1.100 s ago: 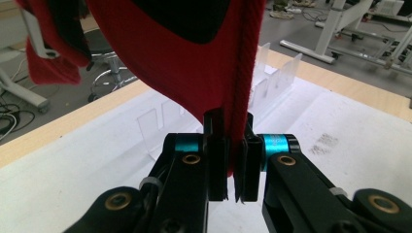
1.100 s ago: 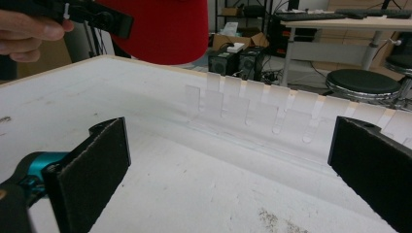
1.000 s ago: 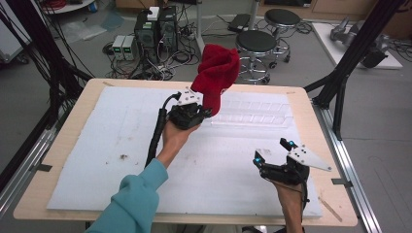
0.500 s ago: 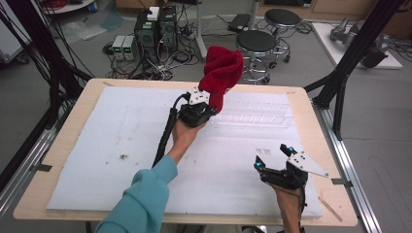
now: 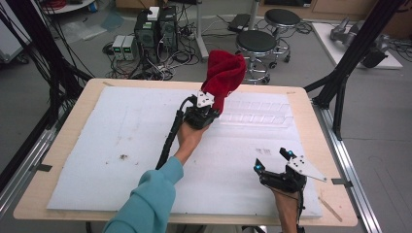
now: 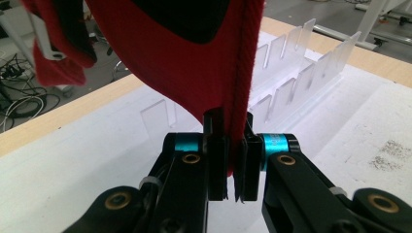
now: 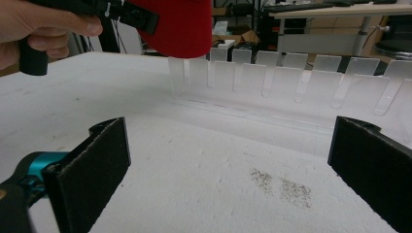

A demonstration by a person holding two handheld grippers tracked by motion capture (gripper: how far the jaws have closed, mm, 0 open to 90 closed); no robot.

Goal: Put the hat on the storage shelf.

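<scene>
A red knitted cloth (image 5: 223, 75), perhaps a hat or a sock, is held up in the air above the far middle of the tabletop (image 5: 68, 114). The left hand-held gripper (image 5: 210, 108) has its jaws pressed together on the cloth's lower edge, so the cloth stands up above them.

The left gripper view adds detail: a ribbed seam of the red cloth (image 6: 194, 63) runs straight down between the two black jaws, and a dark opening shows near the top of the cloth. Just behind the cloth stands a clear plastic rack (image 6: 296, 68) of upright dividers.

From the high view this clear rack (image 5: 257, 114) is faint, lying on the white foam sheet (image 5: 97, 145) that covers the wooden tabletop, just right of the left gripper. The right gripper view shows the rack (image 7: 301, 73) as a long row of see-through tabs; the slots that can be seen hold nothing, and the red cloth (image 7: 182, 26) hangs over its left end without visibly touching it.

The right hand-held gripper (image 5: 273, 161) is near the right front of the tabletop, well apart from the cloth, its jaws spread wide with nothing between them. Dark crumbs (image 7: 282, 184) speckle the foam in front of it.

No readable writing shows on anything. Beyond the tabletop are black stools (image 5: 256, 41) and computer boxes (image 5: 155, 26) with cables on the floor.
</scene>
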